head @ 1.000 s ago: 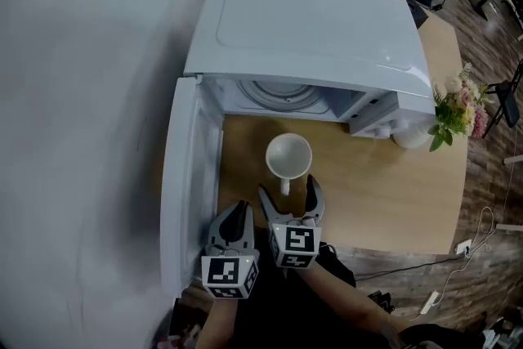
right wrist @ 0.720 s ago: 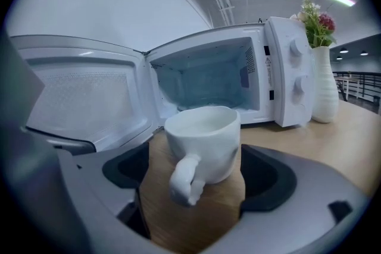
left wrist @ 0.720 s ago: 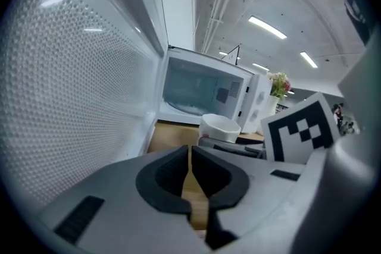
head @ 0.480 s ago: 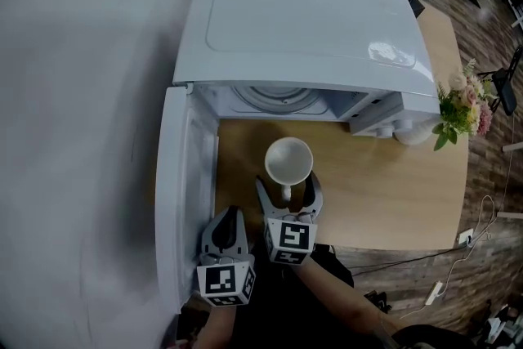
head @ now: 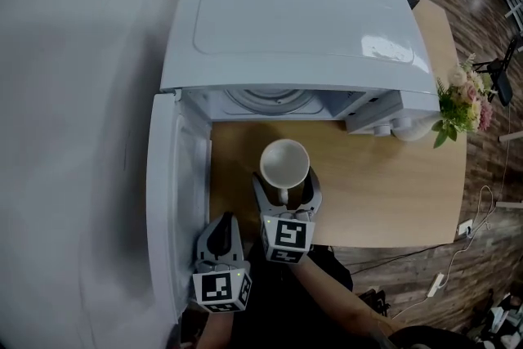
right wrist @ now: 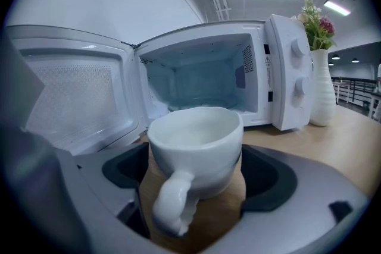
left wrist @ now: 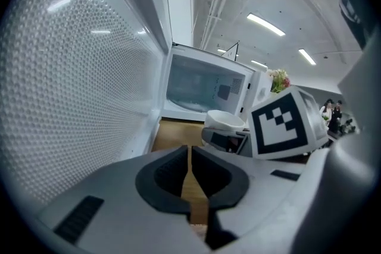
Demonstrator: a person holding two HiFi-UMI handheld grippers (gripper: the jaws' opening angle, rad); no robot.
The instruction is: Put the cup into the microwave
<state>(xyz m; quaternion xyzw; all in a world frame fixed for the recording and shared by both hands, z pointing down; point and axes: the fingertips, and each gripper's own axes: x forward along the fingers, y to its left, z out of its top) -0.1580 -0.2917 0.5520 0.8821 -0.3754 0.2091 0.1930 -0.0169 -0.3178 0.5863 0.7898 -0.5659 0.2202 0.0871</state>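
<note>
We judge the step in hand to be the grasp itself, with the carry into the oven not yet begun. The white cup stands on the table just in front of the microwave, and its handle points toward us. The right tool reaches in from the near side, one jaw on either side of the cup's body. In the right gripper view the dark pads lie against the left and right walls of the cup with no gap that we can make out, so we read this tool as clenched on the cup. How firmly it presses we cannot say. The cup's base looks close to the wood, and we cannot tell whether it is lifted. The left tool sits to the near left, beside the inner face of the open door. Its jaws are drawn together to a thin slit and hold nothing. The door swings wide to the left, so the cavity lies directly beyond the cup, and the round turntable shows at its floor. The next move, as we see it, calls for a small lift to clear the sill. After that comes a straight push away from us, with the cup kept level, and a gentle set-down on the turntable. The vase of flowers at the far right stands well apart from that path.
</note>
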